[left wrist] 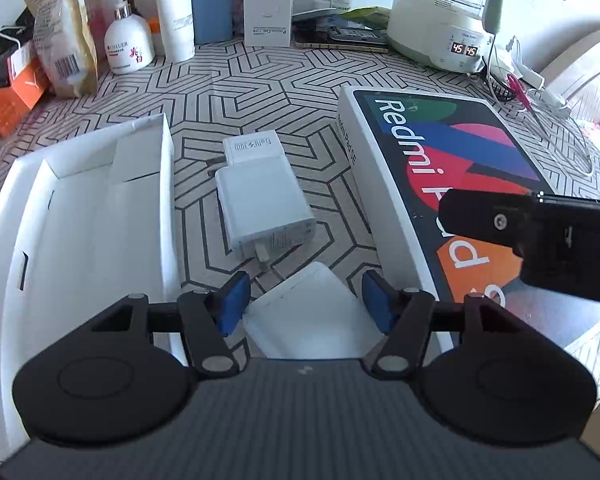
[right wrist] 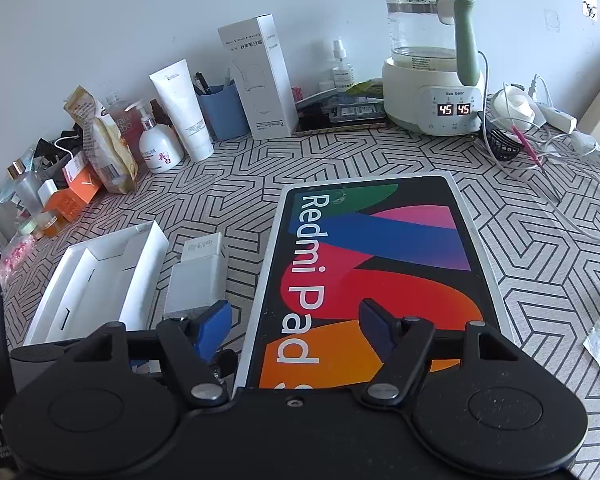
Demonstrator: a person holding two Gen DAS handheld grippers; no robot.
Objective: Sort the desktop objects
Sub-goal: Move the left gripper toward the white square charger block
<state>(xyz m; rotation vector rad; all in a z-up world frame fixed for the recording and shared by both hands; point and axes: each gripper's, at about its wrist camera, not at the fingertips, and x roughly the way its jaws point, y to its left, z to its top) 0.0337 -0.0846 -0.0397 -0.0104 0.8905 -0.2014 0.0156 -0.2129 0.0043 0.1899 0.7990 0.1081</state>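
Observation:
A white charger [left wrist: 262,200] lies on the patterned tablecloth between an open white box tray [left wrist: 88,216] and the Redmi Pad box lid [left wrist: 444,168]. My left gripper [left wrist: 304,304] is open, just short of the charger, over a flat white packet [left wrist: 304,316]. My right gripper [right wrist: 294,328] is open and hovers above the near end of the Redmi Pad lid [right wrist: 372,272]. The charger [right wrist: 198,276] and tray [right wrist: 100,280] lie to its left. The right gripper's body [left wrist: 540,240] shows at the right of the left wrist view.
Along the back wall stand a kettle [right wrist: 432,72], a tall white carton [right wrist: 260,80], a blue pen cup [right wrist: 222,110], a white tube [right wrist: 184,112], a lotion bottle [right wrist: 158,144] and snack bags [right wrist: 104,148]. Cables [right wrist: 540,156] lie at the right.

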